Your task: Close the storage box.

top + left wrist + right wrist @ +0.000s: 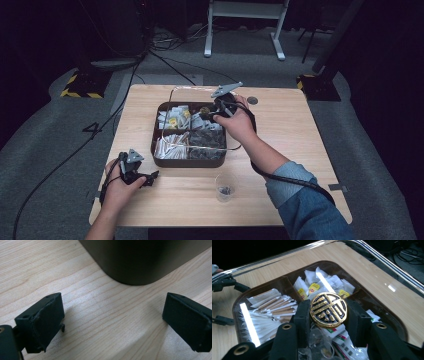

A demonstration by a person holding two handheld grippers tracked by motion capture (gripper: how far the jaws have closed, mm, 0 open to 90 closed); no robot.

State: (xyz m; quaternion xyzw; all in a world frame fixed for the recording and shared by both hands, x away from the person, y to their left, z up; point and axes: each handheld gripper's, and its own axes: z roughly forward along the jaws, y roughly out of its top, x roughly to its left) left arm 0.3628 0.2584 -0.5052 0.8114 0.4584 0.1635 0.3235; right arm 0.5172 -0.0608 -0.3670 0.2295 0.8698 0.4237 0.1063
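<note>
Medallion (328, 310), gold-and-black, is clamped edgewise in the right gripper (328, 315) above the tray (165, 161) at 12 o'clock. Slip risk: narrow rim contact. Left gripper (112, 315) released, resting on bench (280, 200).

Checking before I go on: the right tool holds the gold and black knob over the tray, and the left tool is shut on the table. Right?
Not quite. The left tool is open, jaws wide apart over bare table, as the left gripper view shows. The right tool does hold the knob over the tray.
</note>
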